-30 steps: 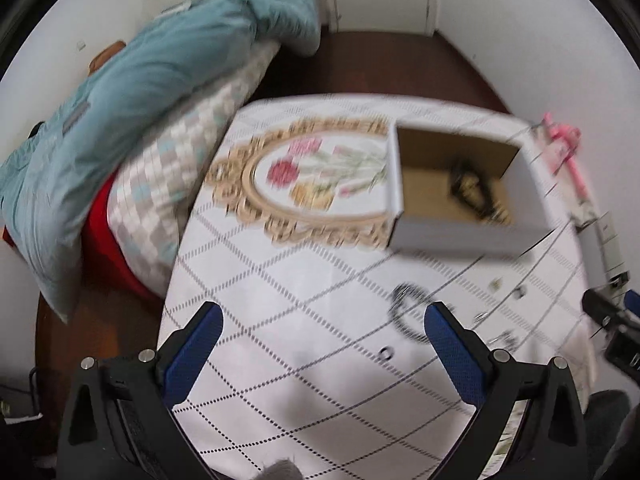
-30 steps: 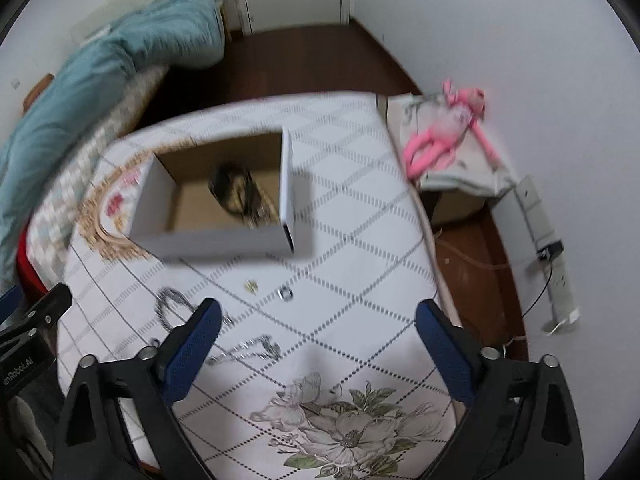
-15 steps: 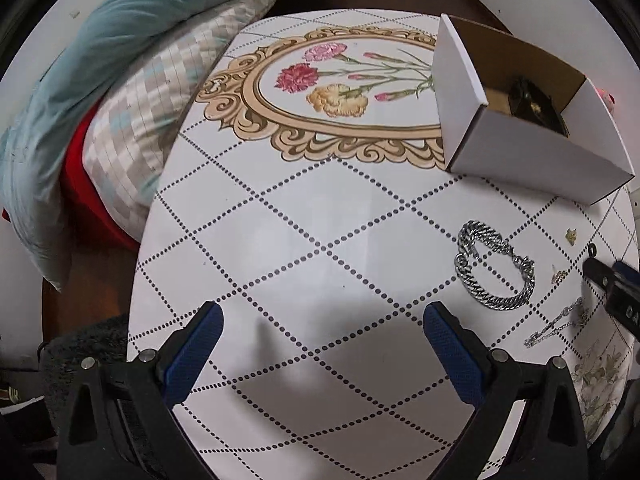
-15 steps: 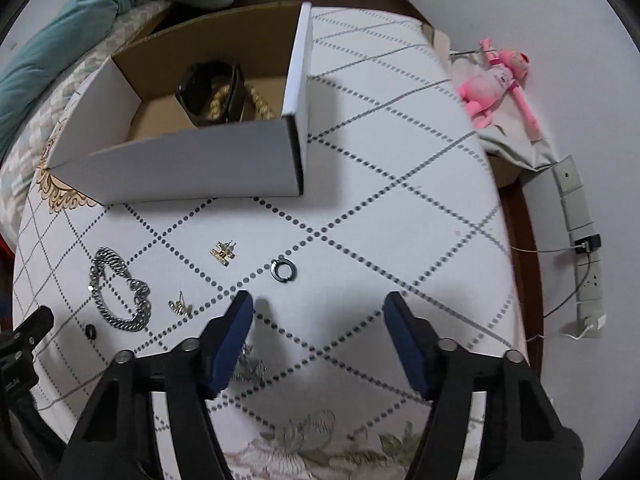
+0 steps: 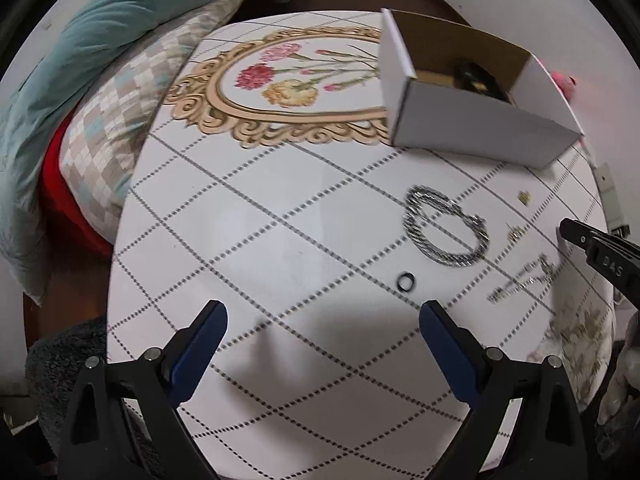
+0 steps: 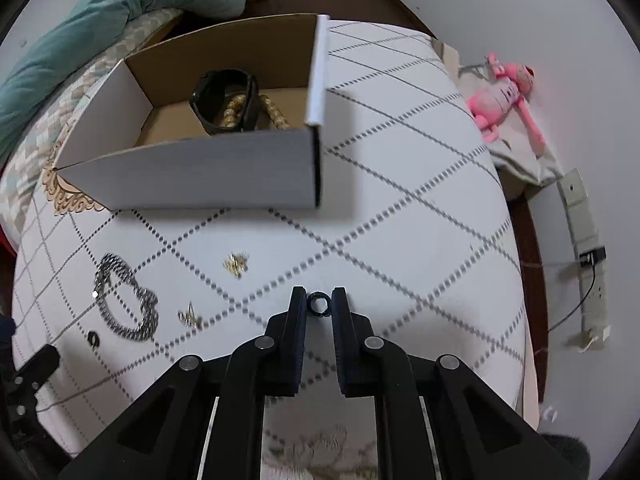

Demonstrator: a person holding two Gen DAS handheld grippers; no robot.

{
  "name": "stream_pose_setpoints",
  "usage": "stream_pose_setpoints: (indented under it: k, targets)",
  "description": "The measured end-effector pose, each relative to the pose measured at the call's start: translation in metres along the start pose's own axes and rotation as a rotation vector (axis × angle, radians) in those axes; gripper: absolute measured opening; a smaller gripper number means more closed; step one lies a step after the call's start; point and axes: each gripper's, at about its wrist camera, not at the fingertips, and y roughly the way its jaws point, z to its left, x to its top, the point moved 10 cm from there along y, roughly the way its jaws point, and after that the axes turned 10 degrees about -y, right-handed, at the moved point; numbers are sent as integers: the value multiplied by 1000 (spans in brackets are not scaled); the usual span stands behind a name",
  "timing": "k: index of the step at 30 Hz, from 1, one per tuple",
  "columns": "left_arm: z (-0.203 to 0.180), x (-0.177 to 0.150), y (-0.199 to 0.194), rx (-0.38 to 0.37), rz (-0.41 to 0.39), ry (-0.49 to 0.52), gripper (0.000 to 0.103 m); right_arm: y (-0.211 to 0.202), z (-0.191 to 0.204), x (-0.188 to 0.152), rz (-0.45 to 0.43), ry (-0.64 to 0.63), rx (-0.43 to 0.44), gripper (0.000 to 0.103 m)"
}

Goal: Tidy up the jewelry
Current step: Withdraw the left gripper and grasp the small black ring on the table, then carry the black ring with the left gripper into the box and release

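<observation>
My right gripper (image 6: 318, 305) is shut on a small black ring (image 6: 318, 304), low over the table. An open white cardboard box (image 6: 208, 172) lies behind it with a black bangle (image 6: 224, 100) and a gold chain (image 6: 276, 114) inside. Left of it lie a silver chain bracelet (image 6: 124, 300), gold earrings (image 6: 236, 264), another small gold piece (image 6: 190, 317) and a second black ring (image 6: 93, 338). My left gripper (image 5: 320, 332) is open and empty above the table, near that black ring (image 5: 406, 281), the silver bracelet (image 5: 446, 230) and a thin silver chain (image 5: 520, 282).
The table has a white cloth (image 5: 240, 240) with dotted diamonds and a floral medallion (image 5: 288, 80). A bed with teal duvet (image 5: 100, 48) and checked pillow (image 5: 120, 120) lies left. A pink plush toy (image 6: 504, 96) and power strip (image 6: 588, 248) lie on the floor at right.
My right gripper has gone down to the table and closed on the small black ring. My left gripper has shifted right, toward the bracelet and the other ring, and stays open.
</observation>
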Motion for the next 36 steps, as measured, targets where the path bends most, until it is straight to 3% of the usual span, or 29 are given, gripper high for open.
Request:
stream_pose_setpoints:
  k: [3,8,11,13,17,23,28,32,36]
  targets:
    - [-9,-4,5,-12,11,22,97,-9,-8,-15,4,36,10,13]
    - [-28,-3,19,-30,21,61,77,-15,-20,-39,22,91,10,13]
    - [-36,-2,26,-26,28,79,55,-13,-23,-46,33,102,9,13]
    - [-41,0,26,-40,19,81,35,-12,-24,-48,37,102,7,13]
    - [-49,1,27,-56,8,104,11,-12,-24,-47,36,99,4,13]
    - [-50,1,25,-53,-4,114,10,-20,-23,-41,21,94,6,13]
    - [-56,7,-11,-113,-28,97,10,-40,-16,-31,-10,93,44,13]
    - [-74,39,-61,-210,-90,77,10,-70,-7,-3,-76,92,114,13]
    - [-97,87,-90,-296,-115,52,10,-94,2,50,-143,74,181,13]
